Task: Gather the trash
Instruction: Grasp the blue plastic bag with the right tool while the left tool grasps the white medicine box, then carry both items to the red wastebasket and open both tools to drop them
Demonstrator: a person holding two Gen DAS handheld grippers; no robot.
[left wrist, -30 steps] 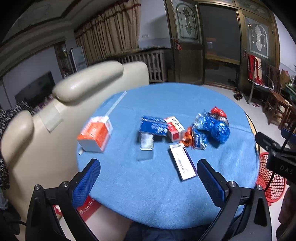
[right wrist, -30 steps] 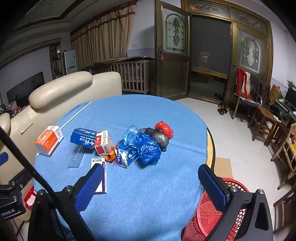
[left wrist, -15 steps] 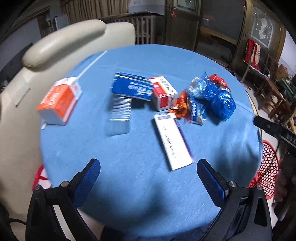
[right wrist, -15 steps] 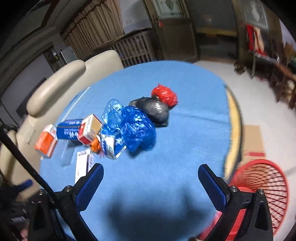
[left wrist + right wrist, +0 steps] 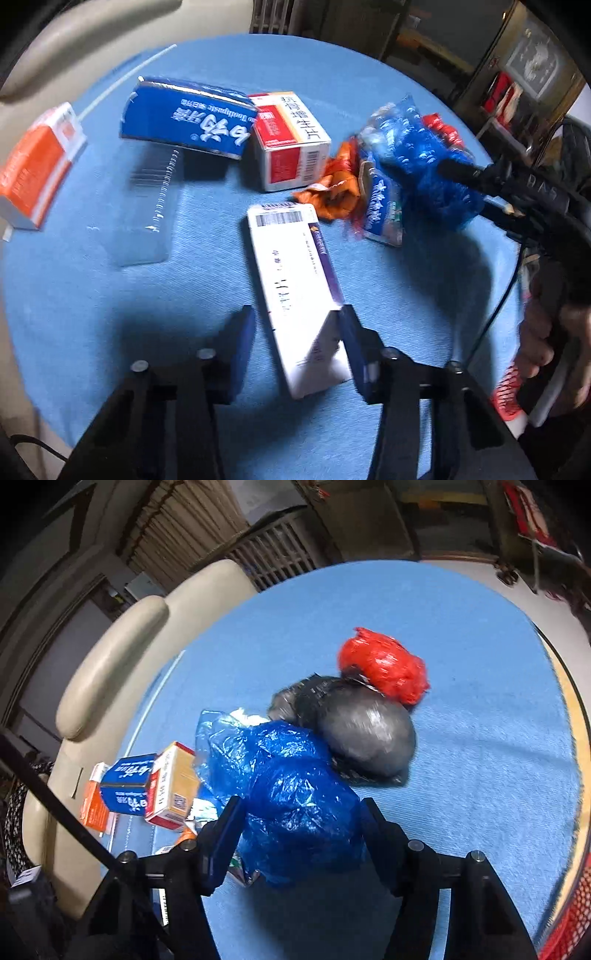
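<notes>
Left wrist view: the left gripper [image 5: 297, 345] is shown closing about the near end of a white carton [image 5: 295, 288] lying flat on the blue tablecloth [image 5: 92, 295]; one pad touches, no grip yet. The right gripper [image 5: 299, 834] closes around a blue bag [image 5: 295, 797]. Both should be squeezed centrally before lifting, so nothing slips.

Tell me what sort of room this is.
Probably a home living or dining room: a round table under a blue cloth, a cream leather sofa behind it, and tall dark wooden doors with glass panels.
</notes>
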